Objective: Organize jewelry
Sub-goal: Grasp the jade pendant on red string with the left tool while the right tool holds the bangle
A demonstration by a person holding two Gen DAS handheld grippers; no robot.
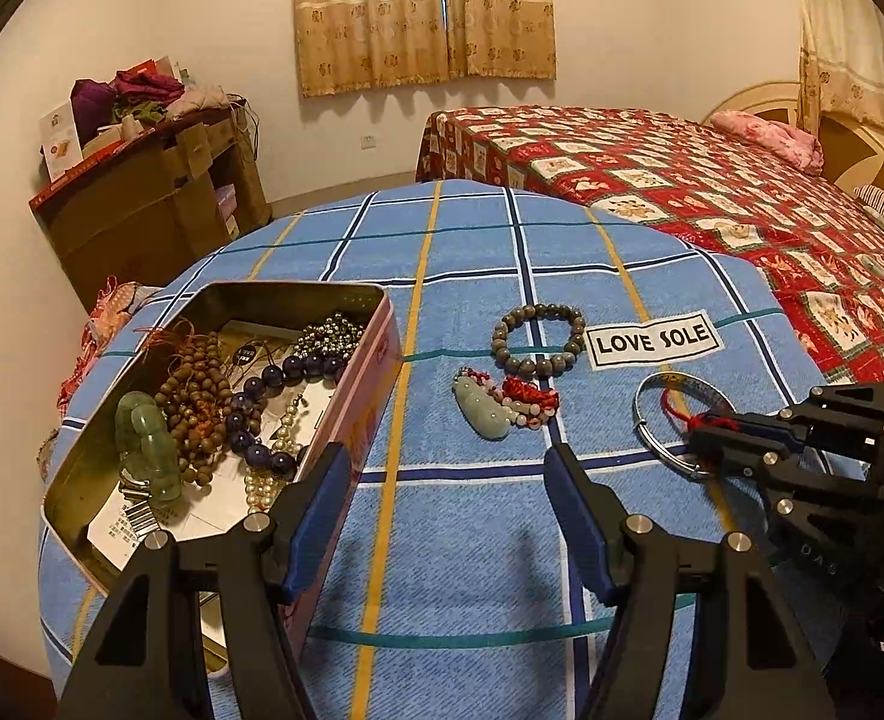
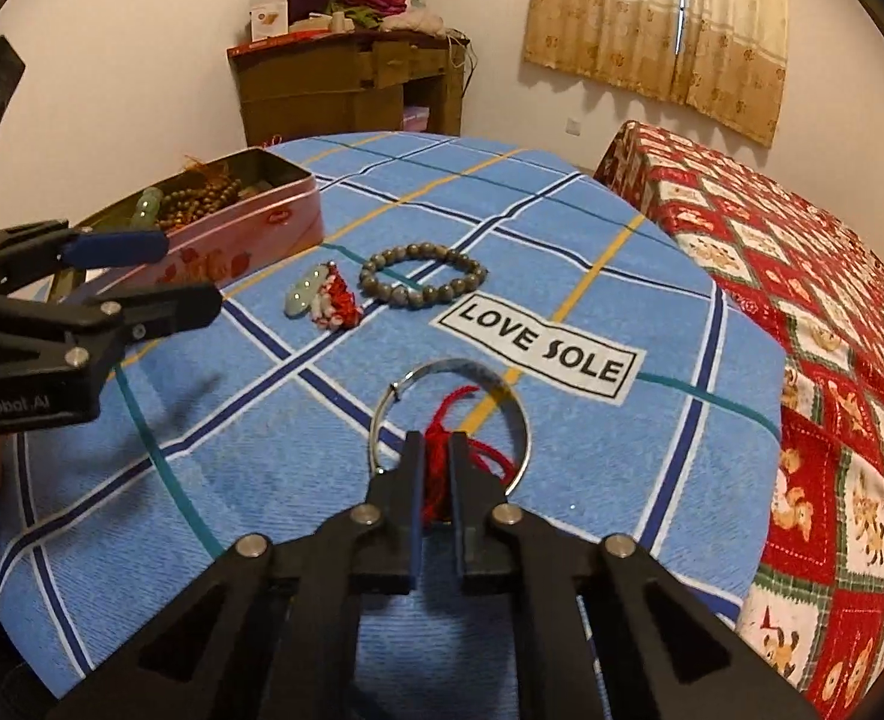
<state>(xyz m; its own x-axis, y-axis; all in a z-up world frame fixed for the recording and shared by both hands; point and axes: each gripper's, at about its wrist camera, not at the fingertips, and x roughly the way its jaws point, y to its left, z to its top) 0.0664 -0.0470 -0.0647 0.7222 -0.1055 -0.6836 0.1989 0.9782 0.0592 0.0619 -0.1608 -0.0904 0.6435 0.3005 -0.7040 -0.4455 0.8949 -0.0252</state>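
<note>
Pinching the red cord (image 2: 442, 468) tied to the silver bangle (image 2: 451, 420), the right gripper (image 2: 436, 450) has its fingers (image 2: 409, 480) clenched nearly together; the cord gives them a soft hold where the thin metal ring would likely slip. Whether the fingers also catch the bangle's rim is hard to tell, as the cord hides that spot. The bangle lies flat on the blue checked cloth (image 2: 562, 510) covering the counter, circling the fingertips.

Just beyond the fingertips sits a "LOVE SOLE" label (image 2: 541, 348). Farther out and to the left lie a grey bead bracelet (image 2: 423, 276) and a jade pendant with red beads (image 2: 322, 300), close together, apparently waiting their turn.

The left gripper (image 1: 442, 516) hovers released, fingers (image 1: 580, 522) spread and empty, just beside the open pink tin (image 1: 376, 396), which lies to its left. The tin already holds beads, pearls and a green bangle, so it is probably the destination. A bed with a red quilt (image 2: 802, 300) stands off to the right.
</note>
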